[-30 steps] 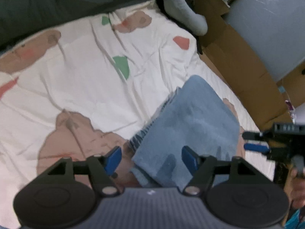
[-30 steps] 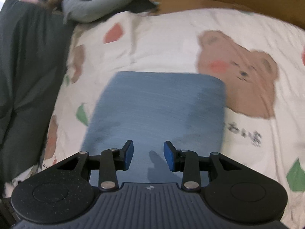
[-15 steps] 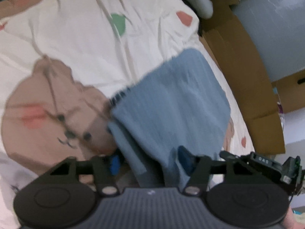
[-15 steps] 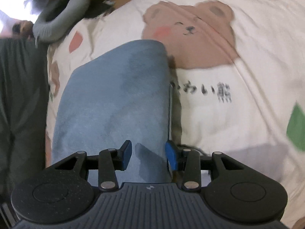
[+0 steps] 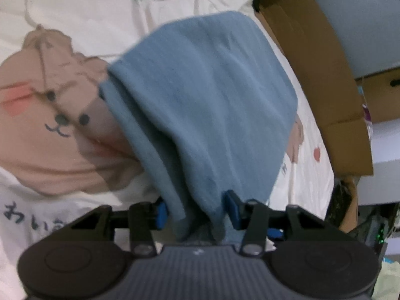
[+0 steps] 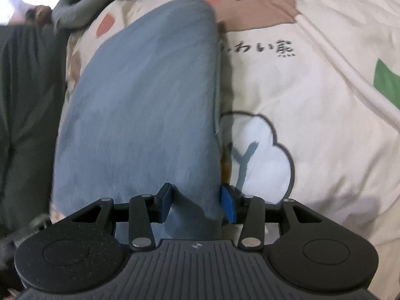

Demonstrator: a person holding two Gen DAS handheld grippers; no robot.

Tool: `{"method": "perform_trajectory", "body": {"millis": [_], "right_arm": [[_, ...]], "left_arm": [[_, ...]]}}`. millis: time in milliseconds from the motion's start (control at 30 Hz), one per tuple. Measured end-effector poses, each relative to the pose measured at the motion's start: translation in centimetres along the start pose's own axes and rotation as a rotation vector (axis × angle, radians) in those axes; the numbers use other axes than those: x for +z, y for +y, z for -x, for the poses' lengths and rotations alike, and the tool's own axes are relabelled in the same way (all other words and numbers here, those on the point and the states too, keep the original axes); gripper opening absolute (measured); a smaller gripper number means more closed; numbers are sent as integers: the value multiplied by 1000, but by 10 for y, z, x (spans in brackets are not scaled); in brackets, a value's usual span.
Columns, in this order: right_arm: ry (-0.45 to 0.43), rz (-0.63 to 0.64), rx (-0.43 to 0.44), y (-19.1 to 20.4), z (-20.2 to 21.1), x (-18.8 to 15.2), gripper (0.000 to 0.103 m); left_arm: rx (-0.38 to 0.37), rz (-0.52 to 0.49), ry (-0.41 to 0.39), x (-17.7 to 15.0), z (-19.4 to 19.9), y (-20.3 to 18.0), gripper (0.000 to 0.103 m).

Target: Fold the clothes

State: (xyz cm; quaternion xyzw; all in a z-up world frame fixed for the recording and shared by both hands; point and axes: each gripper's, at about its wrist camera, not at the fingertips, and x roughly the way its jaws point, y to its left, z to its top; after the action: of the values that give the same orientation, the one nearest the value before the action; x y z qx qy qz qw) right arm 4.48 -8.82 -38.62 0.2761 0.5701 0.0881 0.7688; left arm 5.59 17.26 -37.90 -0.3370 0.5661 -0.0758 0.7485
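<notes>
Garment: a folded blue garment lies on our white bear-print bedsheet, layered edges showing at its near left side.
Left gripper: our jaws have just been closing; they now clamp the near corner of the blue garment, the cloth bunched between the blue pads.
Right gripper: half-spread, it straddles the garment's near right edge. We cannot tell whether the pads press the cloth.
Surroundings: a cardboard box stands beside the bed; dark grey fabric lies along the garment's far side.
</notes>
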Motion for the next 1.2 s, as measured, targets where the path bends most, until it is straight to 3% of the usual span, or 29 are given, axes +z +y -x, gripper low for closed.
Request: {"method": "perform_trajectory", "body": {"millis": [67, 100, 200, 333, 467, 533, 600, 667, 700, 1000, 1133, 1200], "right_arm": [[7, 46, -18, 7, 0, -4, 46], [14, 48, -21, 7, 0, -2, 46], [31, 24, -34, 6, 3, 5, 53], [-5, -23, -32, -1, 12, 4, 53], [-24, 7, -38, 2, 15, 10, 53], [-45, -21, -30, -2, 16, 16, 53], [-63, -37, -19, -5, 18, 22, 54], [-74, -42, -12, -8, 19, 28, 54], [-75, -47, -8, -9, 17, 30, 54], [-77, -52, -2, -13, 4, 39, 55], [-78, -55, 6, -9, -3, 42, 55], [-73, -37, 12, -6, -7, 43, 56]], "left_arm": [[-4, -20, 13, -3, -2, -5, 33], [7, -32, 15, -5, -2, -6, 21], [24, -44, 23, -7, 2, -6, 9], [63, -89, 26, -9, 3, -7, 6], [120, -104, 46, -11, 5, -4, 8], [147, -117, 58, -12, 10, -3, 24], [190, -149, 39, -13, 19, -3, 32], [227, -164, 20, -10, 29, 0, 47], [246, -171, 10, -8, 34, 1, 63], [324, -160, -140, 44, 74, 14, 68], [254, -104, -191, 74, 87, 17, 77], [252, -93, -228, 84, 94, 16, 77]]}}
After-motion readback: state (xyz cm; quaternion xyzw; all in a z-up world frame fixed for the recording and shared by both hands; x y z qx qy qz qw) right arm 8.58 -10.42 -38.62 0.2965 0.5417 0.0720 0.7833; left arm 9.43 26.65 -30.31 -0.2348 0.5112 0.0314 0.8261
